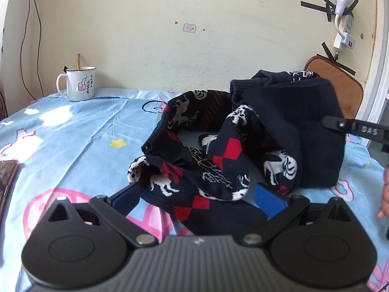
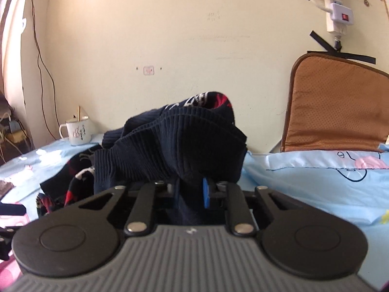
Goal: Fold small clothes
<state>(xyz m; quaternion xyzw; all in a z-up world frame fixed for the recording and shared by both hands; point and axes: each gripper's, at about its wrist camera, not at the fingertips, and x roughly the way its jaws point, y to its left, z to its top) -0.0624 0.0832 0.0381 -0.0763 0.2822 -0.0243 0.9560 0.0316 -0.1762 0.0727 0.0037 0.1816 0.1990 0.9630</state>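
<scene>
Right wrist view: right hand-held gripper pinches the dark sweater bunched on the bed at twelve o'clock; left hand-held gripper spread around its hem, so lifting could drag it crumpled.

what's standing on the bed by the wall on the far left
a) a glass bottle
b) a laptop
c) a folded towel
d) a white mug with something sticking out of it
d: a white enamel mug with a printed design stands on the blue sheet against the wall, a thin stick-like handle poking up out of it; the right wrist view shows the same mug beyond the dark patterned garment.
</scene>
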